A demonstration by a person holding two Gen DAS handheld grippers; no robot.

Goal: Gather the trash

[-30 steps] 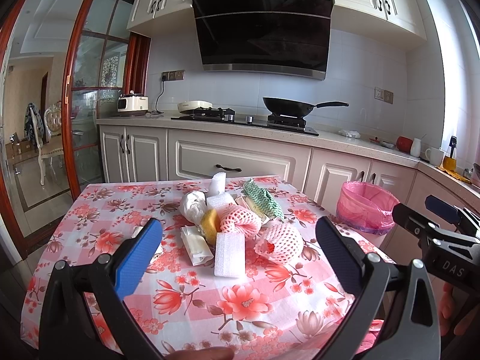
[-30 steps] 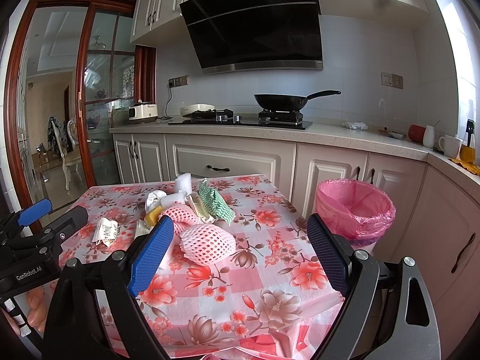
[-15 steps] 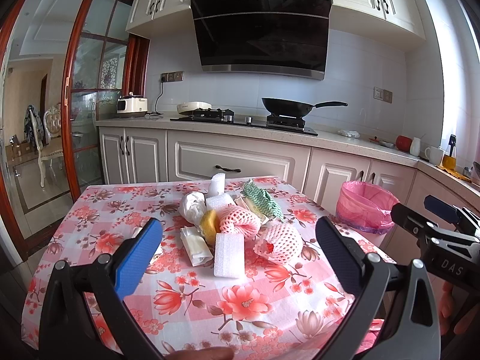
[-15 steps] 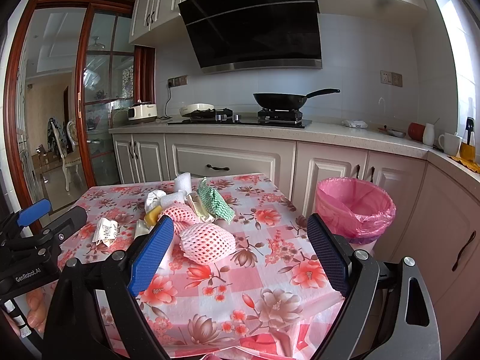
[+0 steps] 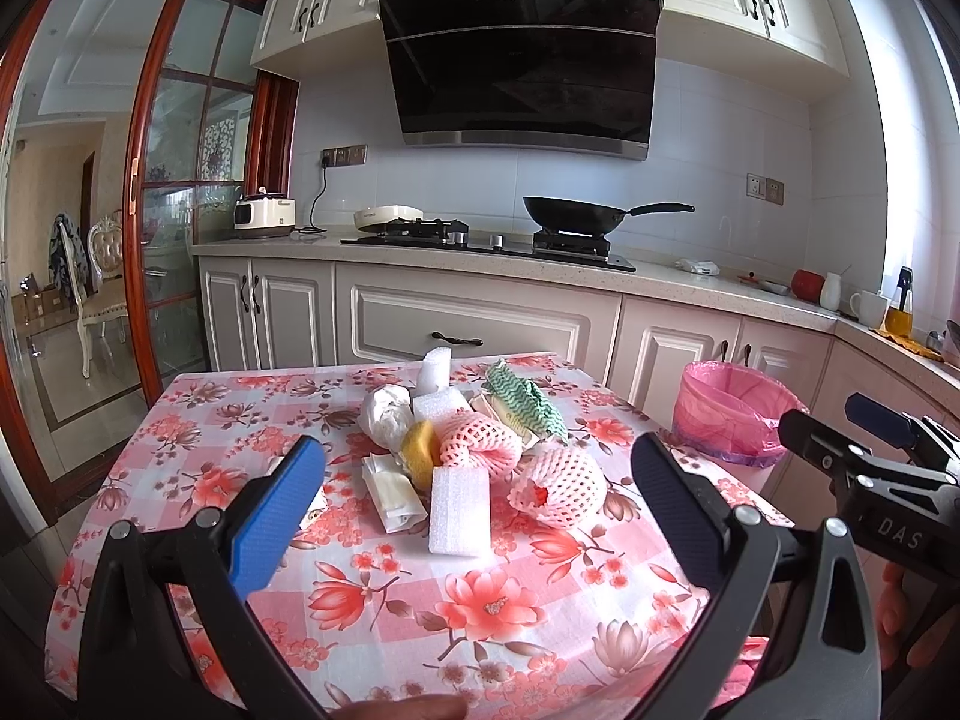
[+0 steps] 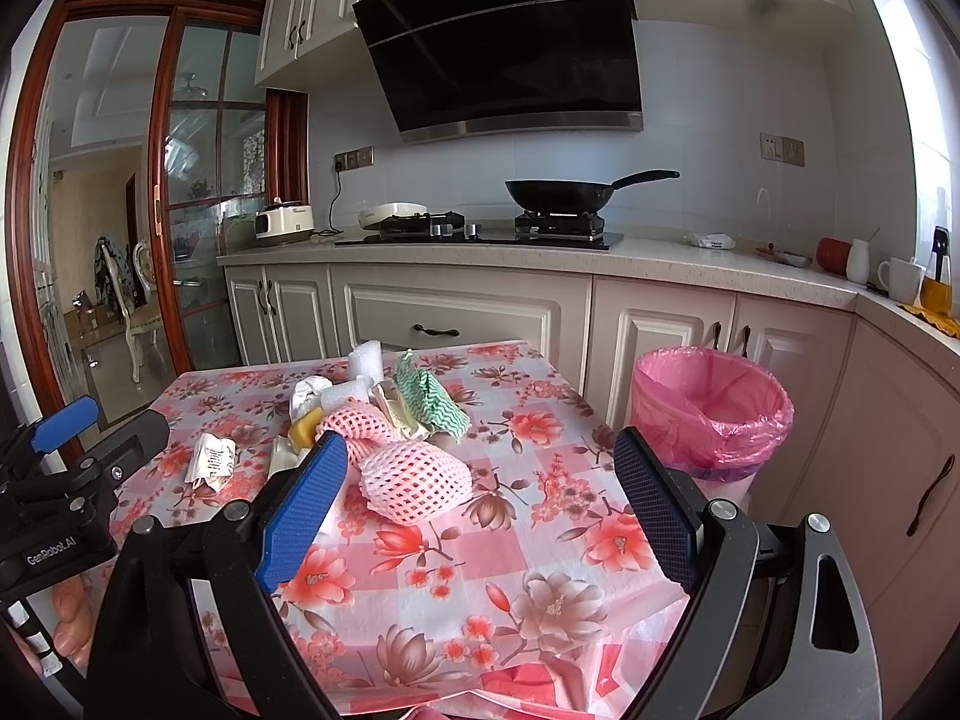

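Trash pile (image 5: 462, 450) mid-frame on floral table (image 5: 492, 594) | my left gripper (image 5: 474, 516) wide, empty | my right gripper (image 6: 477, 510) wide, empty | crumpled wrapper (image 6: 210, 461) clear only in right view | pink-lined bin (image 6: 711, 414) right.

left wrist view: looked from the near edge of the table (image 5: 372, 600) toward the stove wall, close above the cloth | right wrist view: same heading, set further right, nearer the bin (image 6: 711, 414) | shared: trash pile (image 5: 468, 450), bin, counter (image 6: 660, 258)
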